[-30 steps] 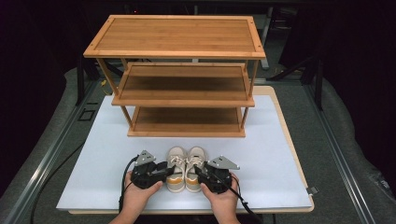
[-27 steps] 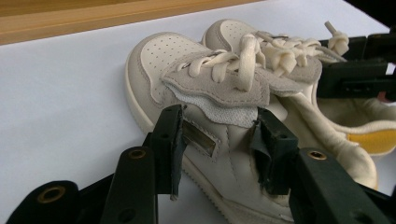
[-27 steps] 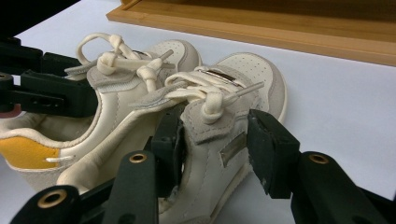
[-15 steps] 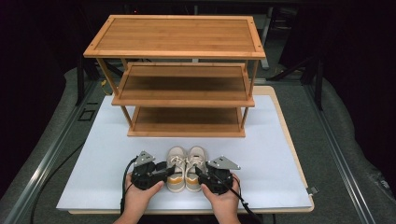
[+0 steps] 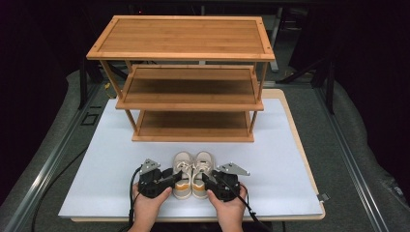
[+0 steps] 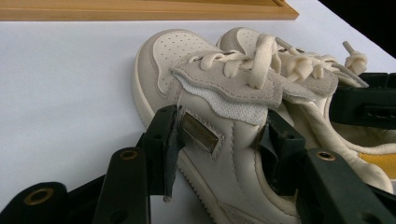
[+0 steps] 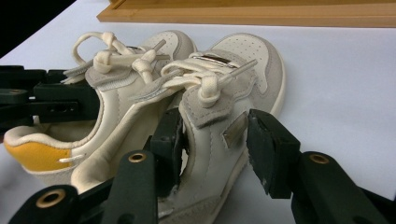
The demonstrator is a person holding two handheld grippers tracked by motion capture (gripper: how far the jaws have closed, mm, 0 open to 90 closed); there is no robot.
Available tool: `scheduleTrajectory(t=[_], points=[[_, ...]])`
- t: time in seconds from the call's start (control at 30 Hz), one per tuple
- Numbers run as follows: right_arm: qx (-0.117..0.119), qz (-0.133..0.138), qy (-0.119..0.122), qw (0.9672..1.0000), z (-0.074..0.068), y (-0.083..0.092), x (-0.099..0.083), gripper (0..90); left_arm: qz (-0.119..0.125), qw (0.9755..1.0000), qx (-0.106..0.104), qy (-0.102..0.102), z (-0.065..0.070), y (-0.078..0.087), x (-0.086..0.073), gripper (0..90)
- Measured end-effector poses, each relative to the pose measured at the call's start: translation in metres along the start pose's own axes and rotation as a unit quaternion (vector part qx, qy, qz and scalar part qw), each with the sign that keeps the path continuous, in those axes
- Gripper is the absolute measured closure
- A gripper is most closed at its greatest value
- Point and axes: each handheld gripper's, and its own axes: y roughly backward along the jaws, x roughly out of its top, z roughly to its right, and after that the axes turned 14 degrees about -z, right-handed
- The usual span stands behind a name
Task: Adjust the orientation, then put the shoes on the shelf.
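Two little shoes stand side by side on the white surface (image 5: 96, 188), close to the person's edge. A wooden shoe rack (image 5: 193, 105) with three shelves stands behind them, a bit apart from their toes.

The left gripper (image 5: 171, 178) comes at the left shoe (image 5: 183, 175) from the side. Its jaws have just been opening a little, with the shoe between them. In the left gripper view both jaws touch the shoe, one on the outer side and one in the gap between the two shoes, so it looks like a light hold.

The right gripper (image 5: 209, 180) does the same at the right shoe (image 5: 202, 172). Its jaws have just closed in a little. In the right gripper view the inner jaw touches the shoe, but the outer jaw has a small gap, so this shoe is not held yet.

I think this is the grabbing step. Both shoes sit flat on the surface. Next, the right jaws need to squeeze shut on their shoe. Then both hands can lift together and carry the pair forward to a shelf, keeping the shoes level and the laces free.
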Motion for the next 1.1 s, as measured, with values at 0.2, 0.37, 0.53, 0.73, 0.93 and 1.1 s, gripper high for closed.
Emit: scheduleTrajectory(t=[0.2,0.37,0.53,0.73,0.93,1.1], points=[[-0.002,0.008,-0.007,0.9999,-0.0002,-0.0023,-0.0013,56.3,0.003,1.0000,0.002,0.003,0.0008,-0.0002,-0.0008,54.1],[0.004,0.019,-0.021,0.9996,0.0003,-0.0028,-0.0044,56.9,0.002,1.0000,0.001,0.006,0.0001,0.0000,-0.0004,54.7],[0.006,0.028,-0.030,0.9991,-0.0002,-0.0034,-0.0059,57.5,0.006,1.0000,0.000,0.004,0.0000,-0.0003,-0.0015,54.9],[0.002,0.027,-0.023,0.9993,-0.0011,-0.0030,-0.0069,57.5,0.016,0.9998,0.005,0.009,0.0013,-0.0011,-0.0036,54.8],[0.001,0.034,-0.018,0.9993,-0.0013,-0.0039,-0.0076,57.4,0.028,0.9994,0.008,0.017,0.0023,-0.0018,-0.0064,55.2],[0.001,0.035,-0.019,0.9992,-0.0016,-0.0035,-0.0081,58.7,0.027,0.9994,0.013,0.016,0.0038,-0.0019,-0.0060,56.2]])
